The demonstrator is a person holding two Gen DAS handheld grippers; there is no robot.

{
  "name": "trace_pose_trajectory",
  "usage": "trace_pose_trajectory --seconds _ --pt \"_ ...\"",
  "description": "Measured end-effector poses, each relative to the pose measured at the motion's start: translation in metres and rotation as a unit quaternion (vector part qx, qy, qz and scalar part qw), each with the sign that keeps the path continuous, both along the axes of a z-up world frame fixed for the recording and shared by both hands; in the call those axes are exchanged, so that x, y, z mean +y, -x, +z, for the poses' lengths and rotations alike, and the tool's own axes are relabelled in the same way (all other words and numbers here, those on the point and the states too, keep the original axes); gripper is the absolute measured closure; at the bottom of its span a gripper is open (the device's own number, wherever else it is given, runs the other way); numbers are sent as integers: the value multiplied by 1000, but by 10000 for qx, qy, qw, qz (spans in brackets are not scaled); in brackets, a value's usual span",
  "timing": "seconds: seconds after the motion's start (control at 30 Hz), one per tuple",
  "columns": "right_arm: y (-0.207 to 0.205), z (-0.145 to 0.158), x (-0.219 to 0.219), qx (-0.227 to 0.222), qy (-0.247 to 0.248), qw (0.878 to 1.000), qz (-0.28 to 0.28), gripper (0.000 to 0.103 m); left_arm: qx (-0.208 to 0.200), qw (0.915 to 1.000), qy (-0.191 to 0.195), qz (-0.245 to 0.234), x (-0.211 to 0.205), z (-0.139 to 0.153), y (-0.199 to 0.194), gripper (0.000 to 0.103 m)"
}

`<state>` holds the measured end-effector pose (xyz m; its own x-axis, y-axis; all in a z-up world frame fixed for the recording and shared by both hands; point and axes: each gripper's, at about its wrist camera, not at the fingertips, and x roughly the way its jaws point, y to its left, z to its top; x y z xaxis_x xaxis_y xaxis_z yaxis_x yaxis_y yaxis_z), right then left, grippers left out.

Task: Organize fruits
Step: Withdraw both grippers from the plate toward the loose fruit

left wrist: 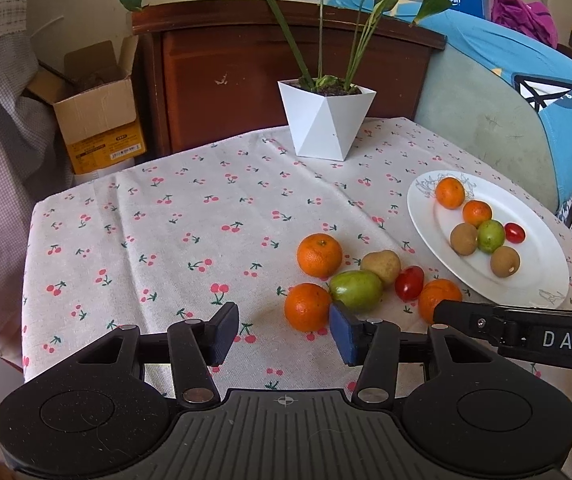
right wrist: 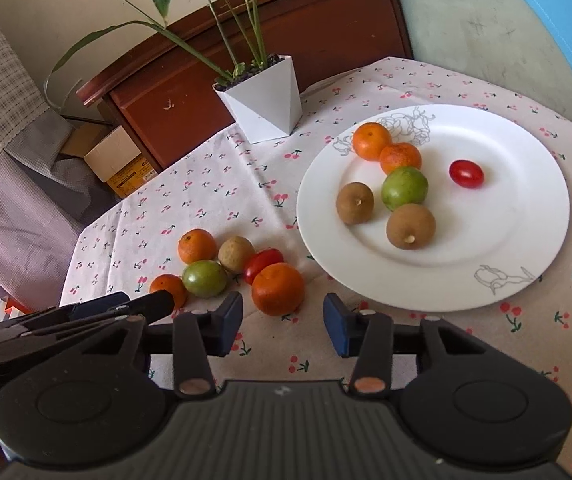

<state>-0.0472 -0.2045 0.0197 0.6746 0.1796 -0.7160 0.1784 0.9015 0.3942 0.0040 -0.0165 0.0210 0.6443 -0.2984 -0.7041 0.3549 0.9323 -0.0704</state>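
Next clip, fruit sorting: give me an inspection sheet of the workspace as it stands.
Surface: table under cherry-print cloth.
Job's things: plate holds six fruits; six loose fruits clustered on the cloth beside it.
Clutter: potted plant at the far edge.
Grippers: left gripper and right gripper both open, empty, low by the loose fruits.
Cables: nothing seen.
Surroundings: wooden cabinet, cardboard box, chair.

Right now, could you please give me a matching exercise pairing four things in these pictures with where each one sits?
Things:
1. small red cherry tomato
2. large orange mandarin
3. white faceted plant pot
4. open brown cardboard box

Places:
A. far edge of the cloth
B. on the round white plate
C. beyond the table
D. cloth, nearest the right tool

Pairs: 1-B, 2-D, 3-A, 4-C
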Motion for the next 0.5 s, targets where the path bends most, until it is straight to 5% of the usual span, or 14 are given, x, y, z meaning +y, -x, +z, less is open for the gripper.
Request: trace_pose_trajectory --seconds 0.5 --pt "-13 -5 10 -32 253 9997 36 64 -165 9995 -129 -219 -8 -12 -7 59"
